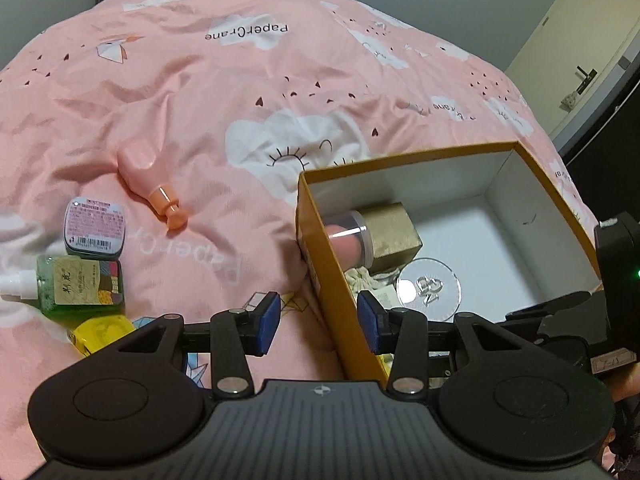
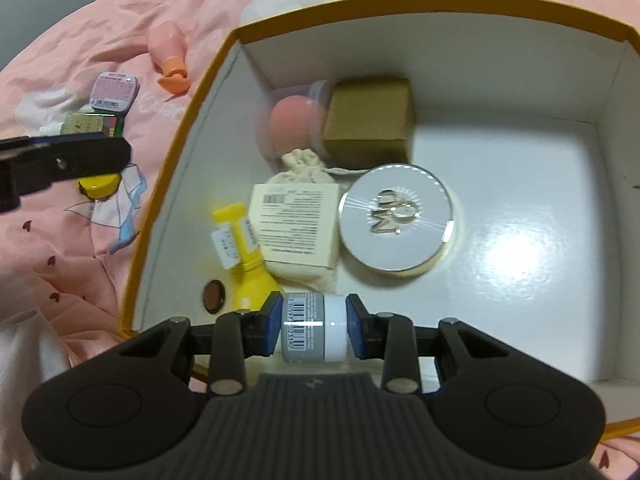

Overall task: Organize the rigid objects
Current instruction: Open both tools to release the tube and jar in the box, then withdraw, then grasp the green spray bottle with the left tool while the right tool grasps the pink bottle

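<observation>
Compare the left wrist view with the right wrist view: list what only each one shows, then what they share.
Only the left wrist view: the left gripper with its jaws apart astride the box wall, and a door.

Only the right wrist view: the right gripper shut on a small grey-and-white jar, a yellow bottle and a brown disc in the box.

Both: the orange box, round silver compact, gold carton, pink bottle on the bedspread.

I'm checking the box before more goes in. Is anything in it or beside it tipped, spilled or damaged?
Nothing looks spilled or broken. In the box, the yellow bottle and the clear sponge case lie on their sides. On the bedcover the pink bottle also lies flat, still waiting outside.
</observation>
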`<state>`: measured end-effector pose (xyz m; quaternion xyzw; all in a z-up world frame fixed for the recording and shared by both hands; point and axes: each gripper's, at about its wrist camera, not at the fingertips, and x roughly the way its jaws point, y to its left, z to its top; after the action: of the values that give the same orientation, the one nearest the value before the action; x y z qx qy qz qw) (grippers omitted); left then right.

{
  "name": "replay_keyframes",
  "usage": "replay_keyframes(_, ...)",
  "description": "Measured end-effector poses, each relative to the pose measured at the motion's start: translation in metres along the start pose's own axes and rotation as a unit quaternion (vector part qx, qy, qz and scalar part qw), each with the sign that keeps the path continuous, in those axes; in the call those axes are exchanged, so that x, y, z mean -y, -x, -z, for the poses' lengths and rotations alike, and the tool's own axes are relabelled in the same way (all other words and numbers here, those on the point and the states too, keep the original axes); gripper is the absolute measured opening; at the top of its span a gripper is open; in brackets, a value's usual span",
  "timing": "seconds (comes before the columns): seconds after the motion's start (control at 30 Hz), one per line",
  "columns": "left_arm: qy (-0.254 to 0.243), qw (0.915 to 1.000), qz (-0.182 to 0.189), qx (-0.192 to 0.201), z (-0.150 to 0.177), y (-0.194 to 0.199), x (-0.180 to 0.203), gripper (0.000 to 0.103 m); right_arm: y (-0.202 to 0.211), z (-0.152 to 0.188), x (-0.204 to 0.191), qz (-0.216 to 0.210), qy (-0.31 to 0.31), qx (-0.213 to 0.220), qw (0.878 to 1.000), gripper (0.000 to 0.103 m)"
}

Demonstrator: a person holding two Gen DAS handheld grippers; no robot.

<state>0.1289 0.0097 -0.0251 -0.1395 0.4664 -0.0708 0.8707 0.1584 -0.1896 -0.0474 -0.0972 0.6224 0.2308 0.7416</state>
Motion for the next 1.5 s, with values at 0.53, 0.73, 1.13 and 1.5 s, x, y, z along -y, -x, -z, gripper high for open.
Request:
replay_keyframes(0.53, -0.007, 1.0, -0.003, -0.004, 0.008, 0.002, 0.004, 0.048, 0.014, -0.002, -0.016, 0.036, 0.042, 0.039, 0.998, 0.058)
replay_keyframes(0.73, -0.014, 0.9998, -0.01, 0.008, 0.009, 0.009, 0.006, 0.049, 0.036, -0.004, -0.032, 0.044, 0.072, 0.084, 0.993, 0.068)
replay_keyframes(1.13, 0.008, 0.9947, -0.056, 0.086, 0.006, 0.039, -0.014, 0.047, 0.076, -0.021, -0.071, 0.011, 0.1, 0.189, 0.977, 0.078)
replay_keyframes(1.5, 0.102, 0.99, -0.065, 0.072, 0.0, 0.058, -0.086, 0.047, 0.058, -0.06, -0.122, -0.049, 0.106, 0.158, 0.98, 0.078)
